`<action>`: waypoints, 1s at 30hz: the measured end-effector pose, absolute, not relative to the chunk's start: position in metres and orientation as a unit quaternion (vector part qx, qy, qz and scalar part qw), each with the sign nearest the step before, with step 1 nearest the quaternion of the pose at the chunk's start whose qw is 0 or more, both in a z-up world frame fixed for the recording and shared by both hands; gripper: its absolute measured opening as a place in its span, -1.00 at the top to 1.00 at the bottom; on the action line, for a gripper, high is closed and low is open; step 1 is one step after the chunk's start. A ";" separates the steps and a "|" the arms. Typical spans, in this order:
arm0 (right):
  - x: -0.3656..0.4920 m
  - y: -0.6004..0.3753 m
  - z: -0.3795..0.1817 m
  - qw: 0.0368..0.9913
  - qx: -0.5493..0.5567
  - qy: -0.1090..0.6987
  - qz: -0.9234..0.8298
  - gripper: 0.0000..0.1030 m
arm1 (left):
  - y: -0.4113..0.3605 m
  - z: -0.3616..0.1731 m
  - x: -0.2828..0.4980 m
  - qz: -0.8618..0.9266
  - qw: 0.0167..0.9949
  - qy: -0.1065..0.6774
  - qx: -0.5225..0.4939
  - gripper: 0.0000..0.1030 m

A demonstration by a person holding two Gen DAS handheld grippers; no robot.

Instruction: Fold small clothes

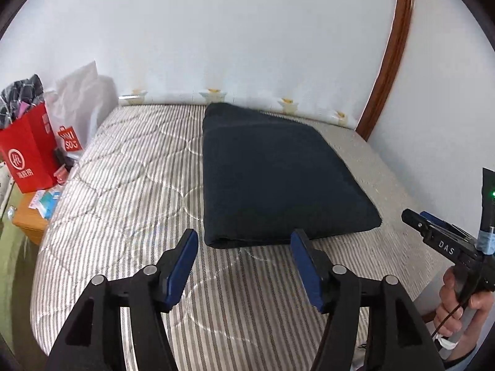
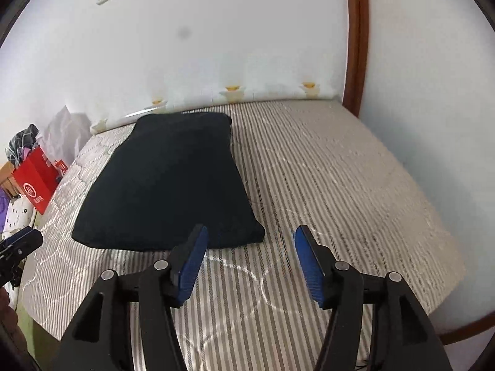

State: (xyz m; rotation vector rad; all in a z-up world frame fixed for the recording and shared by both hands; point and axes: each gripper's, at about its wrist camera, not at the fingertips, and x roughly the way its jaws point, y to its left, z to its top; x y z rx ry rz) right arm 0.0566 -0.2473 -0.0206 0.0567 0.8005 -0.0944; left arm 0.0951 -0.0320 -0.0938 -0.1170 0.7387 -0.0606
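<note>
A dark navy garment lies folded into a neat rectangle on the striped bed; it also shows in the right wrist view. My left gripper is open and empty, hovering just in front of the garment's near edge. My right gripper is open and empty, near the garment's near right corner, above the striped bed. The right gripper also shows at the right edge of the left wrist view, held by a hand. The left gripper's tip shows at the left edge of the right wrist view.
A red paper bag with clothes in it and white plastic bags stand on a wooden nightstand left of the bed. A white wall backs the bed. A brown wooden frame runs up the right.
</note>
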 end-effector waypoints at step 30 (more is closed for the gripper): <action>-0.068 -0.236 0.058 0.940 -0.015 0.328 -0.097 -1.00 | -0.080 -0.023 -0.006 0.005 0.961 0.276 0.010 -0.62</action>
